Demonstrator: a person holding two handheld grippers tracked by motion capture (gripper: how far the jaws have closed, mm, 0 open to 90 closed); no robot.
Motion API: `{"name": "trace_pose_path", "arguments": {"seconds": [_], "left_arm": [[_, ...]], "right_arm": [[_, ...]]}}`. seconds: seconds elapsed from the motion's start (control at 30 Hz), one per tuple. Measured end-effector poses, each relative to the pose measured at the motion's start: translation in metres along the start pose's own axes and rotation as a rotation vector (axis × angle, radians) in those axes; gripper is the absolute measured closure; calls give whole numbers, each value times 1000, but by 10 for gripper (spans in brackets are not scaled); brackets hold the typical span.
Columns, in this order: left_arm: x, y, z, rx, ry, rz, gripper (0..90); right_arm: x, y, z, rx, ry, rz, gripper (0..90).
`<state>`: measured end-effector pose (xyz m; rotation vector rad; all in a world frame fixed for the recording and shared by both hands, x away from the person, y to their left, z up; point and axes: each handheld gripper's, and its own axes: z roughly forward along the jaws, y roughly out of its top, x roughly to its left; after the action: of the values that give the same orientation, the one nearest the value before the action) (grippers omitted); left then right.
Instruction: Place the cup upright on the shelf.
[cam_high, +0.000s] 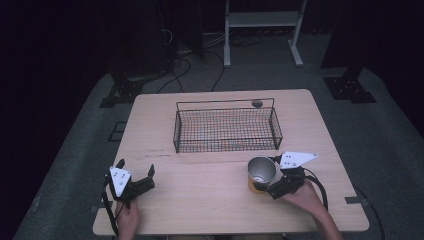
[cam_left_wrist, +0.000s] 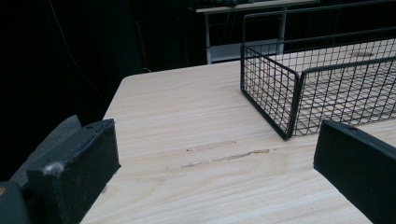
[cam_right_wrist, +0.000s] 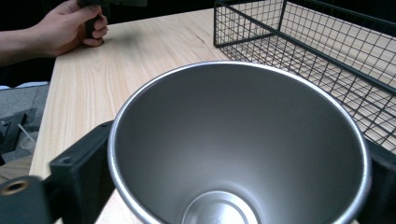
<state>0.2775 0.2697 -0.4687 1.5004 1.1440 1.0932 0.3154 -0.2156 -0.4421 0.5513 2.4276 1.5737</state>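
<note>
A steel cup (cam_high: 261, 171) with an orange lower band stands at the front right of the wooden table (cam_high: 200, 200). My right gripper (cam_high: 263, 181) is shut on it, one jaw on each side. In the right gripper view the cup's open mouth (cam_right_wrist: 233, 140) shows an empty inside, and the right gripper (cam_right_wrist: 233, 182) hugs its wall. A black wire basket (cam_high: 227, 145) sits empty at the table's back middle, just beyond the cup. My left gripper (cam_high: 136, 167) rests at the front left, open and holding nothing. In its own view the left gripper (cam_left_wrist: 215, 156) faces the basket's near corner (cam_left_wrist: 289, 93).
A small round grommet (cam_high: 257, 103) is set in the table behind the basket. Beyond the table stand a white frame (cam_high: 262, 20), floor cables (cam_high: 180, 70) and black stand feet (cam_high: 350, 87). The person's other hand (cam_right_wrist: 65, 28) shows at the top left of the right gripper view.
</note>
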Motion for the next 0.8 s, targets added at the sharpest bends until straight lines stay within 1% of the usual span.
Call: {"name": "trace_pose_path", "arguments": {"seconds": [0.1, 0.2, 0.23, 0.43, 0.5, 0.63, 0.67, 0.8], "left_arm": [[0, 0, 0, 0, 0, 0, 0], [0, 0, 0, 0, 0, 0, 0], [0, 0, 0, 0, 1, 0, 0], [0, 0, 0, 0, 1, 0, 0], [0, 0, 0, 0, 1, 0, 0], [0, 0, 0, 0, 1, -1, 0], [0, 0, 0, 0, 1, -2, 0], [0, 0, 0, 0, 1, -2, 0]], "right_arm": [[-2, -1, 0, 2, 1, 10, 77], [-3, -1, 0, 11, 1, 8, 83], [-3, -1, 0, 11, 8, 6, 115], [-4, -1, -1, 13, 4, 9, 121], [-6, -1, -2, 9, 5, 22, 124], [-8, -1, -3, 6, 7, 33, 124], [-9, 0, -4, 8, 13, 40, 125], [-10, 3, -6, 9, 11, 38, 126]]}}
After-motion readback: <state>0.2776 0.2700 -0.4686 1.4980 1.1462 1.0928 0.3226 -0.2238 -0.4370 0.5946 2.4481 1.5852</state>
